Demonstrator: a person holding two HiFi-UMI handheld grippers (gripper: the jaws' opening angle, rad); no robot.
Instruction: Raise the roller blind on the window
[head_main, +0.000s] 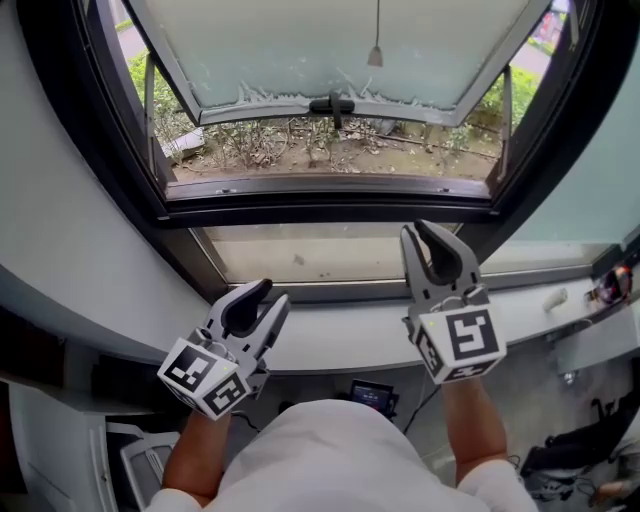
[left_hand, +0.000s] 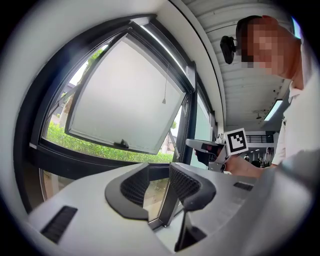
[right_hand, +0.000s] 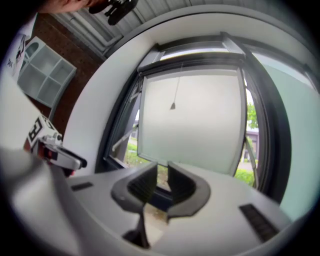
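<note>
The window's frosted sash (head_main: 340, 50) is tilted outward over a strip of ground with plants. A thin pull cord with a small bell-shaped weight (head_main: 375, 55) hangs in front of the pane; the weight (left_hand: 163, 100) shows in the left gripper view and the weight (right_hand: 172, 105) in the right gripper view. I cannot make out the blind's fabric. My left gripper (head_main: 265, 297) hovers low by the sill, open and empty, well below the cord. My right gripper (head_main: 432, 236) is held further up to the right, its jaws narrowly apart with nothing between them.
A white sill (head_main: 330, 330) runs under the dark window frame (head_main: 330, 205). A fixed glass panel (head_main: 590, 180) stands to the right. Below me are my white shirt (head_main: 320, 450), a small device (head_main: 372, 395) and clutter on the floor at the right. White shelving (right_hand: 42, 75) stands behind on the left.
</note>
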